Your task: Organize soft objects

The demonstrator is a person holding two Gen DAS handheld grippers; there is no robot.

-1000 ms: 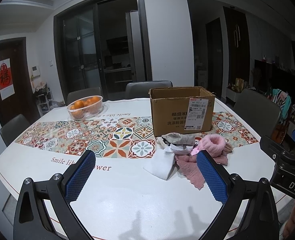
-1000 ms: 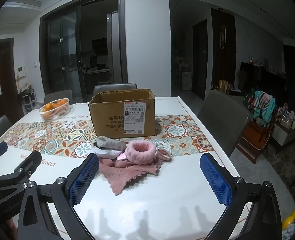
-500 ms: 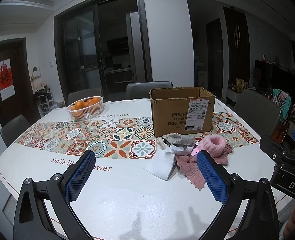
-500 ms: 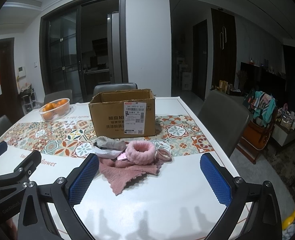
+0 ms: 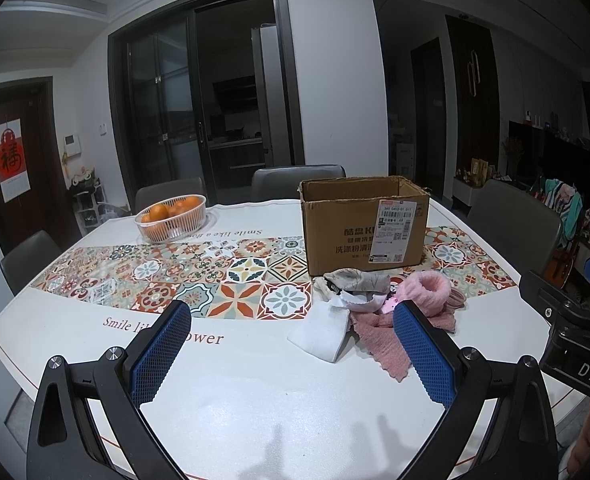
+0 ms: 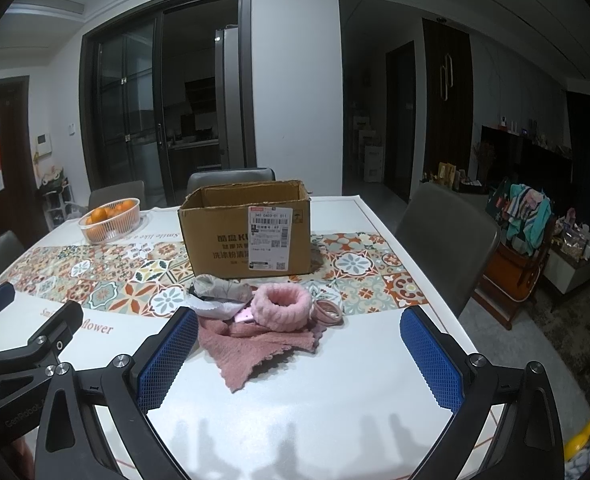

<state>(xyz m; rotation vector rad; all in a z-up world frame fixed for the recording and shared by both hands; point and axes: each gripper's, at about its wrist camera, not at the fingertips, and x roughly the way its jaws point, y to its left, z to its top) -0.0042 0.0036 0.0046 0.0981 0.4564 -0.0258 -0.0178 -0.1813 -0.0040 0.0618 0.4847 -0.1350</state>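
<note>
Nearest, the left gripper (image 5: 291,354) and right gripper (image 6: 301,360) hover over the white table (image 5: 255,392), fingers spread wide and empty. Past them lies the soft pile: pink cloth (image 6: 251,344), fluffy pink headband (image 6: 282,305), white cloth (image 5: 323,332), grey cloth (image 6: 221,288). Just behind stands an open cardboard box (image 6: 247,232) on the tiled runner (image 5: 183,276). Farther left, an orange basket (image 5: 171,217); beyond, grey chairs (image 6: 447,236) and dark glass doors (image 5: 203,104).
</note>
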